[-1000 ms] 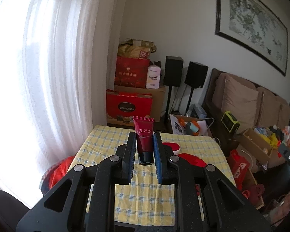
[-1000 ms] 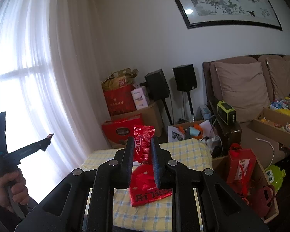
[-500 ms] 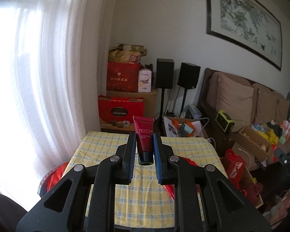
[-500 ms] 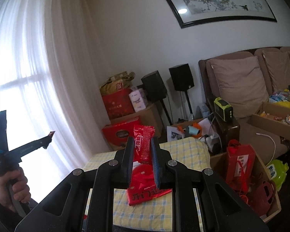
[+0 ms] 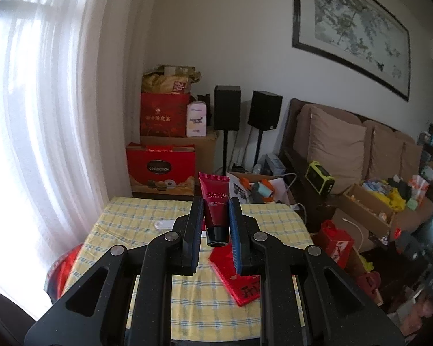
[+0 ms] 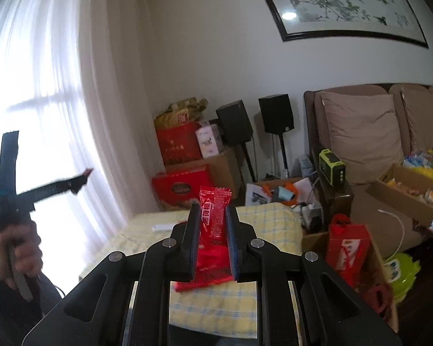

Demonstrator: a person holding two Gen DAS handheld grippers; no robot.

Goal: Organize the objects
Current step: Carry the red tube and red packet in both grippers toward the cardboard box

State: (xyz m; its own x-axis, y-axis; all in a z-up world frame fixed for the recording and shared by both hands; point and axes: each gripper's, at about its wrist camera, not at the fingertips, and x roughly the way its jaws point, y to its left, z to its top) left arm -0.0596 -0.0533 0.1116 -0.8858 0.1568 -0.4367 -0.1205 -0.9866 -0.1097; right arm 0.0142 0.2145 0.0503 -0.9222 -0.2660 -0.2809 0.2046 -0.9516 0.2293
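My left gripper point(image 5: 216, 216) is shut on a dark red cosmetic tube point(image 5: 215, 201), held upright with its black cap toward me, above the yellow checked table point(image 5: 147, 225). A red snack packet point(image 6: 213, 213) stands upright in my right gripper point(image 6: 212, 219), which is shut on it, also above the table point(image 6: 274, 222). In the right wrist view the left gripper point(image 6: 80, 178) shows at far left, carried by a hand point(image 6: 14, 253), with the tube's tip just visible. A flat red pouch point(image 5: 239, 282) lies on the cloth below; the right wrist view shows the same pouch point(image 6: 207, 274).
A small white object point(image 5: 164, 225) lies on the cloth at the back left. Behind the table stand red gift boxes point(image 5: 161, 167), cardboard boxes and two black speakers point(image 5: 264, 111). A sofa point(image 5: 337, 147) and floor clutter fill the right. A white curtain point(image 5: 43, 129) hangs left.
The left gripper has shifted sideways with the tube, so the red pouch now shows lower right of its fingers and the white object has come into view. The right gripper drifted slightly, still holding the packet.
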